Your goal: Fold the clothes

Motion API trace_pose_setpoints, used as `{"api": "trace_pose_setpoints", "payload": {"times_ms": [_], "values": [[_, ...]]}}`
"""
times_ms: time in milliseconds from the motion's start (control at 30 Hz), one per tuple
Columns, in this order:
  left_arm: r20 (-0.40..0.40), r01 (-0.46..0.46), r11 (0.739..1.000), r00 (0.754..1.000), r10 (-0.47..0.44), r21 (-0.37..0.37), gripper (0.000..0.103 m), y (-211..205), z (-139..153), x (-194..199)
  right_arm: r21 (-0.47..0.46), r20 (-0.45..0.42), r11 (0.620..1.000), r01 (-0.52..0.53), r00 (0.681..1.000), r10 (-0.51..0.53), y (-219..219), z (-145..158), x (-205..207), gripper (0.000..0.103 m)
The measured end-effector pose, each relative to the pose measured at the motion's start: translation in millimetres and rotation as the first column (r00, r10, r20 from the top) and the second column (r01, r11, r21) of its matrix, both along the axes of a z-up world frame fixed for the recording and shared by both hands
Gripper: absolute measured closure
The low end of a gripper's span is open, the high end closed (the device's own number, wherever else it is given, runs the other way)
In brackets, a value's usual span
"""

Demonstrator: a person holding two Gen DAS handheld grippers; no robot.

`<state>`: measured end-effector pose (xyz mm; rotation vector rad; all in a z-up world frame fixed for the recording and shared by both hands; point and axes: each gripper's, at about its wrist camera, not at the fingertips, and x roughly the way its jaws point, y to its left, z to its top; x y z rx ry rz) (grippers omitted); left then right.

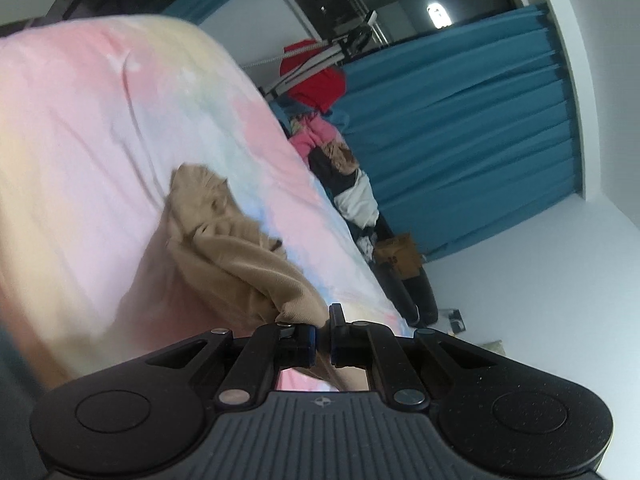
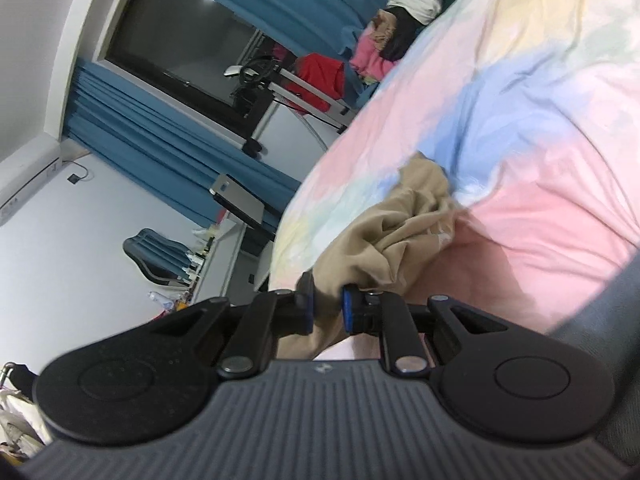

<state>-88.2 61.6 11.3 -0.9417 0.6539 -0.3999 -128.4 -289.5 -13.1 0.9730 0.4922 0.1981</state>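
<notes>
On my left, the left gripper [image 1: 323, 344] had its black jaws nearly together, pinching a thin edge of the tan garment [image 1: 236, 256]. The soft, crumpled cloth ran away from the jaws up and leftward over the smooth pastel sheet [image 1: 80, 120]. On my right, the right gripper [image 2: 328, 308] clamped a thicker fold of it, and the rumpled cloth stretched up and rightward from the blue pads [image 2: 347, 307].

— What lay beyond the bed [image 1: 100, 120]?
— Its pastel pink, blue and yellow sheet filled most of both views. Teal curtains [image 1: 472, 152] hung by a dark window [image 2: 180, 52].
— Anything else?
— A red cloth [image 1: 316, 80] draped over a metal stand, a cardboard box [image 1: 398, 254] on the floor, and a blue chair [image 2: 160, 252].
</notes>
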Motion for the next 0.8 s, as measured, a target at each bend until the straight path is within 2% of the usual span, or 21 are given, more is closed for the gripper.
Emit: {"api": "trace_pose_setpoints", "payload": {"times_ms": [233, 333, 433, 533, 667, 800], "values": [[-0.046, -0.037, 0.997, 0.998, 0.041, 0.067, 0.096, -12, 17, 83, 0.01, -0.047, 0.999, 0.04, 0.998, -0.039, -1, 9, 88, 0.086], [-0.066, -0.033, 0.988, 0.997, 0.043, 0.154, 0.096, -20, 12, 132, -0.018, -0.097, 0.999, 0.042, 0.994, -0.043, -1, 0, 134, 0.086], [-0.069, -0.017, 0.971, 0.997, 0.034, 0.237, 0.095, -27, -10, 175, -0.053, -0.154, 0.998, 0.037, 0.987, -0.045, 1, -19, 179, 0.085], [-0.075, -0.005, 0.957, 0.997, 0.028, 0.288, 0.095, -32, -41, 206, -0.068, -0.2, 0.997, 0.029, 0.979, -0.042, 2, -48, 215, 0.085], [-0.067, 0.004, 0.935, 0.998, 0.021, 0.355, 0.095, -36, -69, 230, -0.085, -0.238, 0.996, -0.009, 0.971, -0.012, 2, -82, 247, 0.085], [-0.056, 0.004, 0.912, 0.998, 0.02, 0.41, 0.094, -39, -88, 247, -0.126, -0.24, 0.991, -0.055, 0.97, 0.023, 7, -95, 270, 0.085]]}}
